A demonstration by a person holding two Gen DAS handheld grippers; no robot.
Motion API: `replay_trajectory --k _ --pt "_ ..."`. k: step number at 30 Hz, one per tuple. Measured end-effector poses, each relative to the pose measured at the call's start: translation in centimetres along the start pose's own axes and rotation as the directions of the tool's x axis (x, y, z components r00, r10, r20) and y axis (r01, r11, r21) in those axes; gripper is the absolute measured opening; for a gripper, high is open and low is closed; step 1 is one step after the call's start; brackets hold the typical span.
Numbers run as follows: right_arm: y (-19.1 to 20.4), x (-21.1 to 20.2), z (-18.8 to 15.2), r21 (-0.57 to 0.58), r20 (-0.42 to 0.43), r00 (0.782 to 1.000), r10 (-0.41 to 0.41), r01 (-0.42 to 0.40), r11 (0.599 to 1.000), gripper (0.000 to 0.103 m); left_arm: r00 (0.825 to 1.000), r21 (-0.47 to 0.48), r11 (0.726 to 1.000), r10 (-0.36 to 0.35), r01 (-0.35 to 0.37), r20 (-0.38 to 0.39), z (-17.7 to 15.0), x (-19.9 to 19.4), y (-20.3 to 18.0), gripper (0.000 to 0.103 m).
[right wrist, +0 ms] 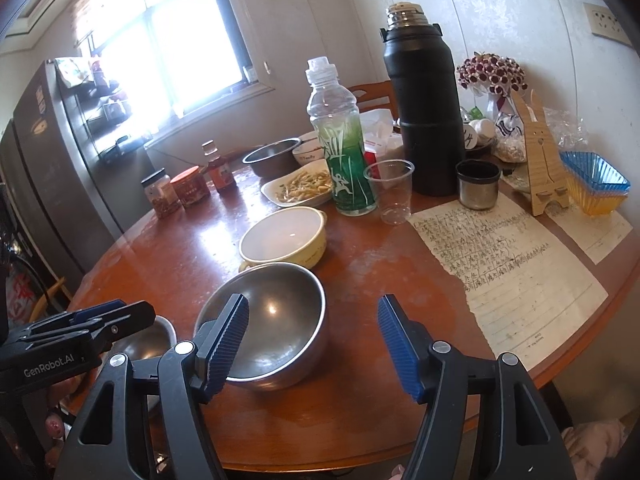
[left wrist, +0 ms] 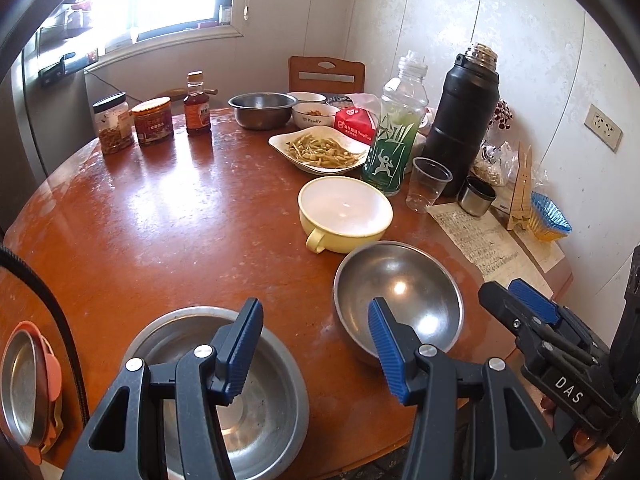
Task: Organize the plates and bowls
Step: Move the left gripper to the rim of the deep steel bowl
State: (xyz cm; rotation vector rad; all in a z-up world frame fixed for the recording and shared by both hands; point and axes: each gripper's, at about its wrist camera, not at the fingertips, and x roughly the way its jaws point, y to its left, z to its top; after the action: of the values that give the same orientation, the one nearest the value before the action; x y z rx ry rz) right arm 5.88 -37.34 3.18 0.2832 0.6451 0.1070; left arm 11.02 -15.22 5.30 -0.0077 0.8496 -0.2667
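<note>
Both grippers open, nothing held. Left gripper (left wrist: pixel 316 344) hangs over flat steel bowl (left wrist: pixel 224 392) at surface (left wrist: pixel 160 220) near edge; right gripper (right wrist: pixel 312 344) at round steel bowl (right wrist: pixel 264 324). Judgement: pinch round bowl's rim w/ one pad inside, nest into flat one. Yellow cup (left wrist: pixel 344 212) beyond. Flat bowl partly hidden by gripper; left-edge plate (left wrist: pixel 24 380) cut off.

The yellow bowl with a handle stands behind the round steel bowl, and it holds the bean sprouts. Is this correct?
Not quite. The yellow bowl does stand behind the round steel bowl, but it is empty, as the left wrist view shows. The sprouts lie on the white plate farther back.
</note>
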Motion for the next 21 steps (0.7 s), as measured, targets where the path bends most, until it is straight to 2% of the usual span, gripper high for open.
replay_trajectory --k 7,10,15,18,19,21 --pt "-0.9 2.3 -0.2 0.025 -0.06 0.998 0.023 -0.022 0.999 0.069 0.998 0.009 1.0 -0.008 0.008 -0.061 0.4 2.7 -0.8 0.055" --pt "-0.7 3.0 -0.4 0.013 -0.081 0.996 0.026 -0.025 1.0 0.069 0.997 0.02 1.0 0.015 -0.014 -0.075 0.3 3.5 -1.2 0.055" --pt "-0.8 4.2 -0.8 0.027 -0.11 0.993 0.04 -0.037 0.999 0.069 0.994 0.034 0.999 0.0 0.003 -0.114 -0.1 4.9 -1.7 0.055" --pt "-1.3 4.6 -1.1 0.055 -0.114 0.993 0.044 -0.038 0.998 0.068 0.993 0.045 0.999 0.03 -0.025 -0.111 -0.2 5.6 -2.1 0.055" --pt "-1.6 4.6 -1.2 0.07 -0.109 0.993 0.048 -0.04 0.997 0.066 0.993 0.044 0.999 0.032 -0.027 -0.11 -0.3 5.9 -2.2 0.055" --pt "-2.0 4.7 -1.2 0.098 -0.105 0.992 0.07 -0.059 0.993 0.051 0.992 0.034 0.999 0.032 -0.028 -0.119 -0.4 6.4 -2.2 0.055"
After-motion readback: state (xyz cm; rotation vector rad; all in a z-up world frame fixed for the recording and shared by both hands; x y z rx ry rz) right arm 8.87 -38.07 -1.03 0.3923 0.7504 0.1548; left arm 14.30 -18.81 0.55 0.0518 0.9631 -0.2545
